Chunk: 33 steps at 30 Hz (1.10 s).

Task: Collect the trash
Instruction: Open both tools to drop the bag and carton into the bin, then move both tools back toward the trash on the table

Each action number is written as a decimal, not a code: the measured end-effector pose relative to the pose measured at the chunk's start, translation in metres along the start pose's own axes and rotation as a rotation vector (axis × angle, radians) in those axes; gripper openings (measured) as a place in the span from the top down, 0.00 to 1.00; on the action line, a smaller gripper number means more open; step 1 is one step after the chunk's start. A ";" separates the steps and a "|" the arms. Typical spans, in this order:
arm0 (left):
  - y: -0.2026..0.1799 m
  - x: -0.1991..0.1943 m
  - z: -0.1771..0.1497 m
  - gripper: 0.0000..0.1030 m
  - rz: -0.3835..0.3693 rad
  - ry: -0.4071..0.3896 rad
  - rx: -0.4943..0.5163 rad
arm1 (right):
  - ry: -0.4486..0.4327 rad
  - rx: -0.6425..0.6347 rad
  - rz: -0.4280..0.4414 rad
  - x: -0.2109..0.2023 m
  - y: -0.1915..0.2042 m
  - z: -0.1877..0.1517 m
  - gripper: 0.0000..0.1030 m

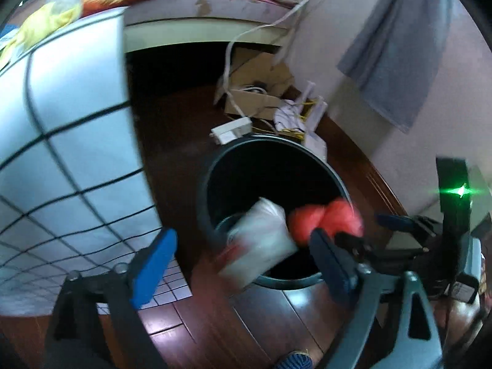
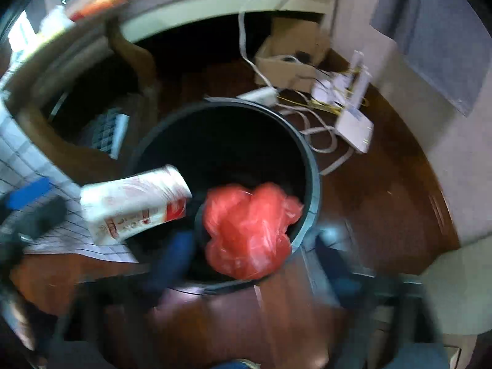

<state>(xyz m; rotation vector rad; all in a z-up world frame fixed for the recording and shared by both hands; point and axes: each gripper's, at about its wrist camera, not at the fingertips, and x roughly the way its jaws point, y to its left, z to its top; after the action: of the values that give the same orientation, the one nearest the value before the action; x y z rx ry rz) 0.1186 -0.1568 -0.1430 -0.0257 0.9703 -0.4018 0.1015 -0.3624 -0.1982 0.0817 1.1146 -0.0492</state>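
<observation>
Crinkly red plastic bag [image 2: 249, 230] and white packet [image 2: 135, 206] over round black bin [image 2: 312, 166]

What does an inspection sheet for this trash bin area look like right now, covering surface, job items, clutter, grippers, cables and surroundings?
Surface: dark wooden floor, glossy.
Job's things: black bin, open; white packet with red print and red plastic bag both over its mouth, blurred.
Clutter: cardboard box; white router beside wall.
Grippers: left hand-held gripper open, packet between but untouched; right hand-held gripper apparently open, bag loose between blurred fingers.
Cables: white cords and yellow wire on floor behind bin.
Surroundings: bed, checked cloth, grey cloth on wall.
</observation>
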 end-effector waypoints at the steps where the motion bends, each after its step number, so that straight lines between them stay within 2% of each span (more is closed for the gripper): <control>1: 0.001 -0.001 -0.003 0.09 0.011 0.005 0.000 | 0.010 0.015 -0.016 0.001 -0.005 -0.003 0.06; 6: 0.008 -0.007 -0.014 0.06 0.049 0.017 -0.001 | -0.019 0.044 -0.041 -0.007 -0.018 -0.006 0.02; 13: 0.018 -0.024 -0.018 0.04 0.094 -0.015 0.019 | -0.070 0.035 -0.055 -0.031 -0.008 -0.005 0.00; 27: 0.049 -0.074 -0.015 0.03 0.159 -0.118 -0.018 | -0.169 0.015 -0.010 -0.091 0.045 0.000 0.00; 33: 0.070 -0.097 -0.023 0.03 0.216 -0.155 -0.050 | -0.217 -0.012 0.021 -0.110 0.070 0.002 0.00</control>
<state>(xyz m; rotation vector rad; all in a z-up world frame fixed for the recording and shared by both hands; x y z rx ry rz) 0.0739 -0.0554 -0.0925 0.0029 0.8200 -0.1739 0.0608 -0.2926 -0.0960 0.0755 0.8975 -0.0323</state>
